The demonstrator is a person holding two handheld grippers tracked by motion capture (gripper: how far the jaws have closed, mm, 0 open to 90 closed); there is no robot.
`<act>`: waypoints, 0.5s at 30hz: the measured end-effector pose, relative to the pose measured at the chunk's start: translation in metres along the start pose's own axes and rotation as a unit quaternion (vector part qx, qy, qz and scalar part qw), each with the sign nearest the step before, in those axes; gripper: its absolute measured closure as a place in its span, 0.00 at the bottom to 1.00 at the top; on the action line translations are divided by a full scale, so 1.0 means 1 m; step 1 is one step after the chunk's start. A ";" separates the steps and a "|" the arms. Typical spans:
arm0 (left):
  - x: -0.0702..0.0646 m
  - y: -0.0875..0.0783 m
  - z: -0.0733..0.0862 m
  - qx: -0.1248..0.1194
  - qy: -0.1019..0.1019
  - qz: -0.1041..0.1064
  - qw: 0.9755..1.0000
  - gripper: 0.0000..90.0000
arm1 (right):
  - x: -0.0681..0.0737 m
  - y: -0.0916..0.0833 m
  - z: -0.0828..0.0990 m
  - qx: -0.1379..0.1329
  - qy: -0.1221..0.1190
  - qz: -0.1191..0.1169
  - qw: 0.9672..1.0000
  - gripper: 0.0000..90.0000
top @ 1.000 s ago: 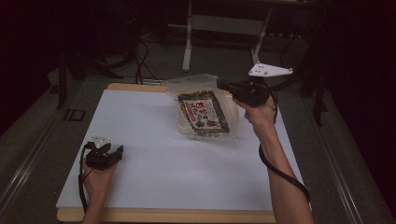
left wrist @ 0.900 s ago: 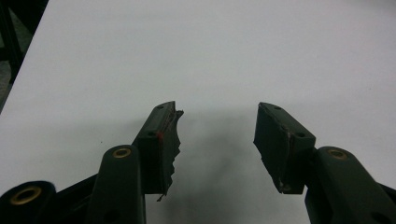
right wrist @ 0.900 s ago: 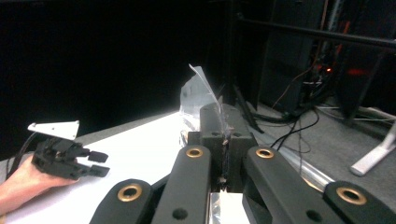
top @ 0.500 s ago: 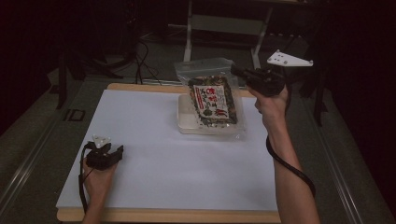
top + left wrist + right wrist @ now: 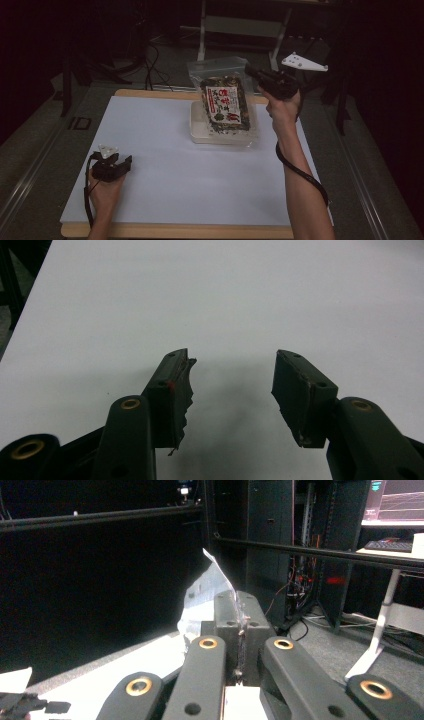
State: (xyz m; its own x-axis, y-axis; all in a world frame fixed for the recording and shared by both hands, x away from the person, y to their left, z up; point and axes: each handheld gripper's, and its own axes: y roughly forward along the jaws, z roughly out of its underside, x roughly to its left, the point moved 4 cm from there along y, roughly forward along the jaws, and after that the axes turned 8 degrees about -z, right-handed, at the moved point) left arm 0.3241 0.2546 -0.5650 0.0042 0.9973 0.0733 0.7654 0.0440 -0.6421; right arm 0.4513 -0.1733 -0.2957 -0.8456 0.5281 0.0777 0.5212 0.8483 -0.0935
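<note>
Bag of dried food, top edge pinched by right gripper | left gripper jaws apart, idle on table | tip – lift slow, keep grip firm over tray.

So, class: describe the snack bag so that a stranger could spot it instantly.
Start at the white table and look to its far right edge. There the right tool grips a clear bag of dark snacks, tilted over a pale tray; its red-and-white label sets it apart.
</note>
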 end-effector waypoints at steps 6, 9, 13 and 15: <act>-0.001 0.001 0.000 0.001 0.000 0.000 1.000 0.55 | -0.002 0.005 -0.004 -0.009 -0.002 0.005 1.000 1.00; 0.000 0.000 0.000 0.001 0.001 -0.001 1.000 0.55 | -0.005 0.010 -0.004 -0.009 0.001 0.010 1.000 1.00; 0.001 0.000 0.000 0.001 -0.002 -0.001 1.000 0.55 | -0.010 0.017 0.000 -0.013 0.012 0.012 1.000 1.00; 0.002 -0.001 0.000 0.000 -0.002 -0.002 1.000 0.55 | -0.012 0.021 0.002 -0.013 0.016 0.013 1.000 1.00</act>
State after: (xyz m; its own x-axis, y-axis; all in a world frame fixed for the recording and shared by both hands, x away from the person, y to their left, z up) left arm 0.3234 0.2563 -0.5648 -0.0014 0.9974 0.0722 0.7653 0.0475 -0.6419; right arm 0.4719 -0.1620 -0.3010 -0.8275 0.5512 0.1069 0.5468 0.8344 -0.0695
